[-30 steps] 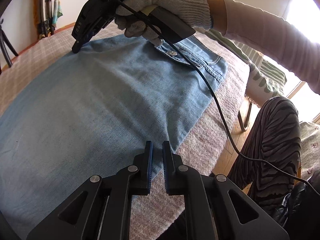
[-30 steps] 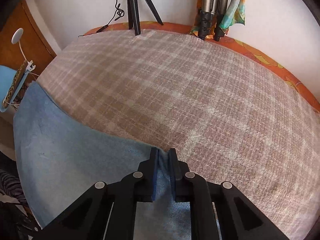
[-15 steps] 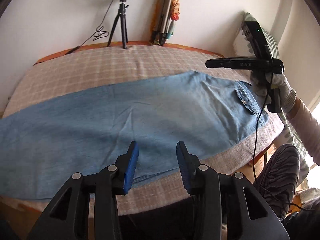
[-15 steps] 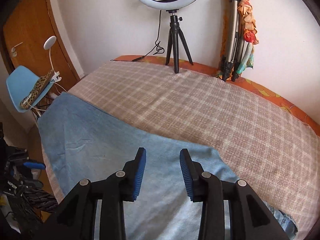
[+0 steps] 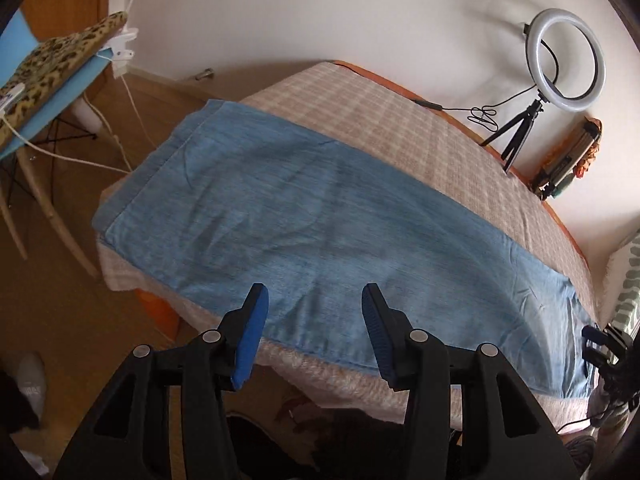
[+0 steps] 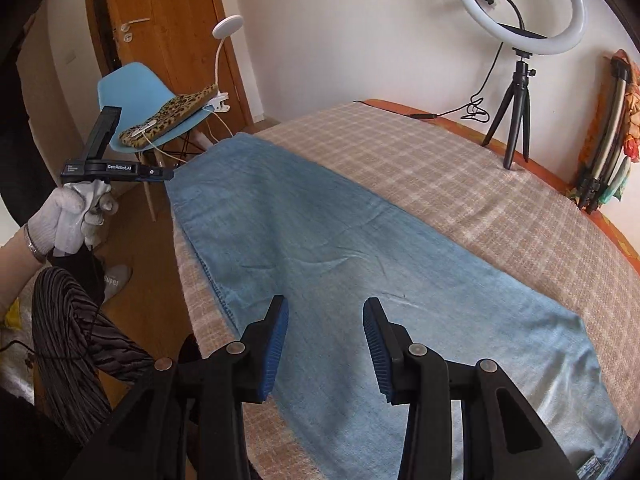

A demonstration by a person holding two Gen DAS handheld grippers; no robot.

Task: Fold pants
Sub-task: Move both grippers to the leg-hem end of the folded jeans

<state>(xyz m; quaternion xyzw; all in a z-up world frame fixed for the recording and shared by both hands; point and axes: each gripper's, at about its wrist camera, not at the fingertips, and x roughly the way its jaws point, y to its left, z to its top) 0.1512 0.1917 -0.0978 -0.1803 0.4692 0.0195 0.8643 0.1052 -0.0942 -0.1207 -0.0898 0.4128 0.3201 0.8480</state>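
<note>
The light blue denim pants (image 5: 320, 208) lie flat and lengthwise across the bed, hem end at the far left and waist end at the near right (image 6: 596, 460). My left gripper (image 5: 314, 300) hovers over the pants' near edge. Its jaws are opening with nothing between them. A white-gloved hand (image 6: 76, 216) holds it beside the hem end, as the right wrist view shows (image 6: 160, 174). My right gripper (image 6: 326, 312) hangs open and empty above the middle of the pants (image 6: 320, 248). Part of it shows at the right edge of the left wrist view (image 5: 604, 344).
A plaid cover (image 6: 480, 184) lies over the bed. A ring light on a small tripod (image 6: 520, 20) and folded tripods (image 6: 604, 140) stand by the far wall. A blue chair (image 6: 128, 92) with a leopard cushion stands left of the bed. The person's striped leg (image 6: 72, 320) is near.
Both grippers went from shut, or nearly so, at the denim to open and empty. Both pulled up and back. The left one swung and rolled toward the hem end.
</note>
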